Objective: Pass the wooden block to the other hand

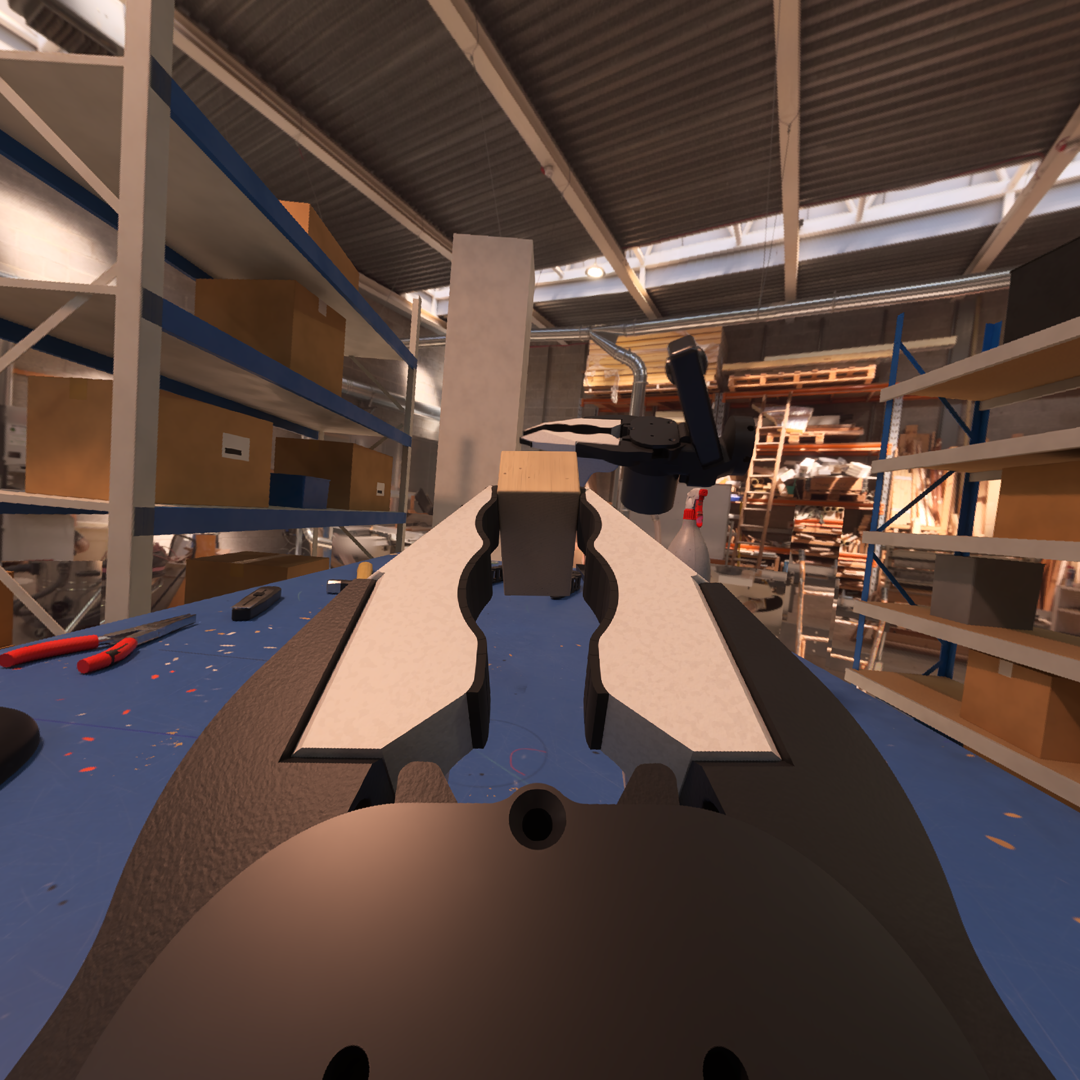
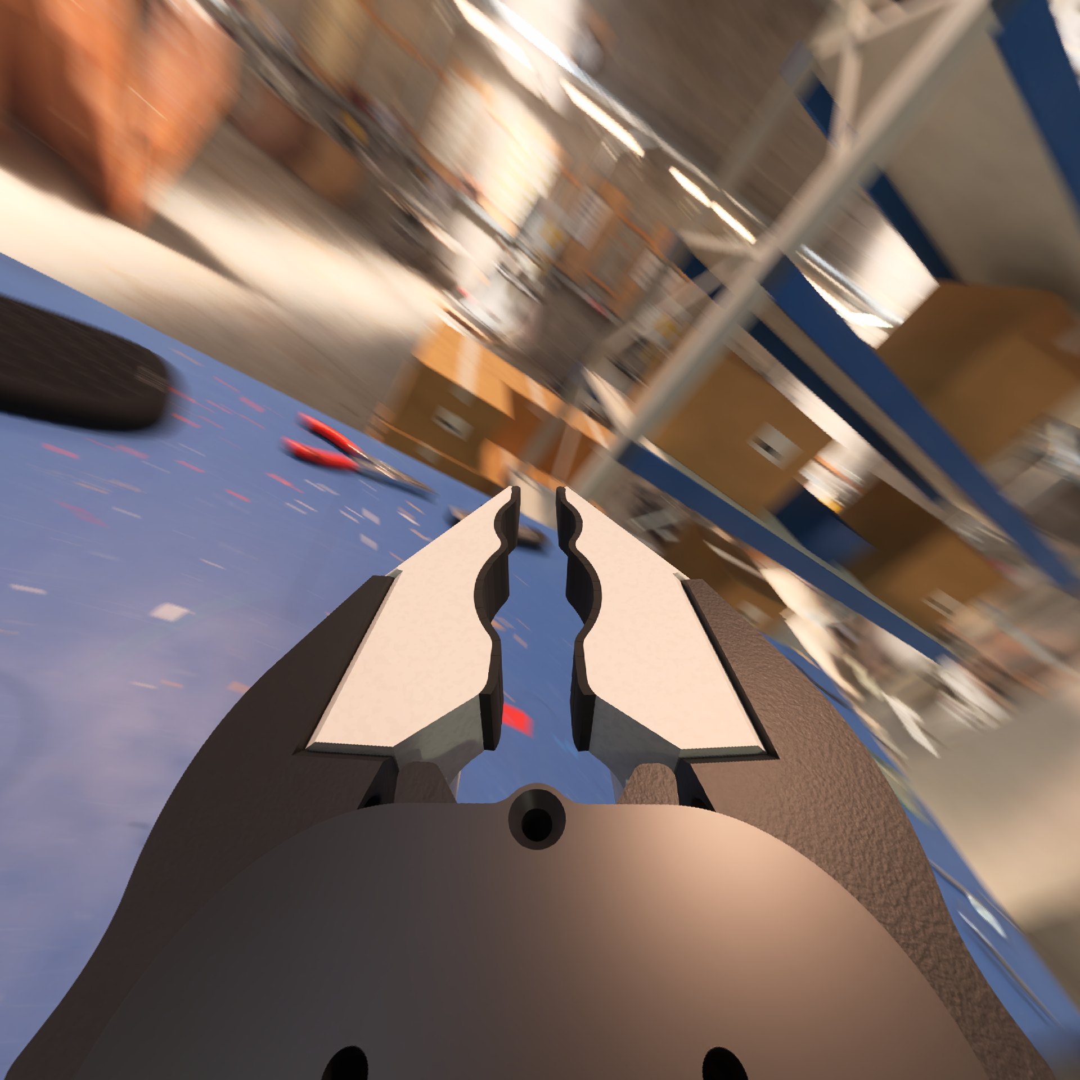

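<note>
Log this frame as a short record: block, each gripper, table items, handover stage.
block: wooden block held above the table
left gripper: shut on the block at its fingertips
right gripper: empty, fingers narrowly apart; seen beyond the block in the left wrist view
table items: red pliers, black knife, spray bottle
handover: not yet done
right wrist view: blurred

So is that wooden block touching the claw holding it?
Touching. The left wrist view shows the block pinched between both fingertips of the left claw, no gap either side.
</note>
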Available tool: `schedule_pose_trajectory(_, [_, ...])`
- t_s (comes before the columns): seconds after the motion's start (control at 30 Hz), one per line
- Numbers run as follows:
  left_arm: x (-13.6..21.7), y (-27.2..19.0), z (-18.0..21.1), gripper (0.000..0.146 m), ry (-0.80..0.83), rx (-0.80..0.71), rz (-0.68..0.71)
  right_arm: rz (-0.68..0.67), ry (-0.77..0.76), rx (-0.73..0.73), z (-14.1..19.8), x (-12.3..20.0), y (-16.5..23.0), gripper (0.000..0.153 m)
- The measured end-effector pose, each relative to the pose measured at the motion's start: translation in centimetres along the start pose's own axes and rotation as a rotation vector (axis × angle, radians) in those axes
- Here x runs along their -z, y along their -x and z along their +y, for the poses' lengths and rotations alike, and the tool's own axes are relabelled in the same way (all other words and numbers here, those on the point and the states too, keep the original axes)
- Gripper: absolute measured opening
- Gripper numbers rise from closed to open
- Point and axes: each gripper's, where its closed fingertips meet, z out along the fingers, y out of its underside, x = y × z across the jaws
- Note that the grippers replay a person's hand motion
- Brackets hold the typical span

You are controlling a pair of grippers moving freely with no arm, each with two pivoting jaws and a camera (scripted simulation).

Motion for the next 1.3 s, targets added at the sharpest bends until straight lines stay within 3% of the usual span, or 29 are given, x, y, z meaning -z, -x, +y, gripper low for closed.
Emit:
schedule_pose_trajectory(0.13, [0.0,0.0,0.1,0.026,0.007,0.019,0.001,0.306,0.305,0.150,4.6,0.4,-4.5,0.012])
schedule_pose_trajectory(0.27, [0.1,0.2,0.0,0.026,-0.003,0.040,-0.002,0.443,0.514,0.239,8.5,-0.7,-6.0,0.012])
schedule_pose_trajectory(0.47, [0.0,0.1,0.3,0.026,0.015,0.039,0.005,0.373,0.785,0.254,15.1,-3.4,-4.7,0.012])
schedule_pose_trajectory(0.67, [0.0,0.1,0.4,0.026,0.017,0.047,0.008,0.163,1.004,0.171,18.9,-4.1,-1.1,0.013])
schedule_pose_trajectory(0.73, [0.0,0.1,0.5,0.026,0.024,0.041,0.008,0.124,1.007,0.160,19.1,-4.3,-0.3,0.020])
schedule_pose_trajectory(0.93, [0.0,0.1,0.5,0.026,0.022,0.050,0.008,-0.131,0.903,-0.075,17.2,-3.4,2.1,0.071])
schedule_pose_trajectory(1.07, [-0.1,0.0,0.5,0.026,0.023,0.051,0.012,-0.188,0.626,-0.171,13.9,-3.9,1.6,0.066])
schedule_pose_trajectory(1.2, [-0.1,0.0,0.6,0.026,0.026,0.050,0.012,-0.217,0.487,-0.076,12.8,-4.6,1.8,0.046])
schedule_pose_trajectory(1.3, [-0.1,0.1,0.6,0.026,0.027,0.055,0.012,-0.255,0.432,0.081,12.5,-5.4,2.5,0.062])
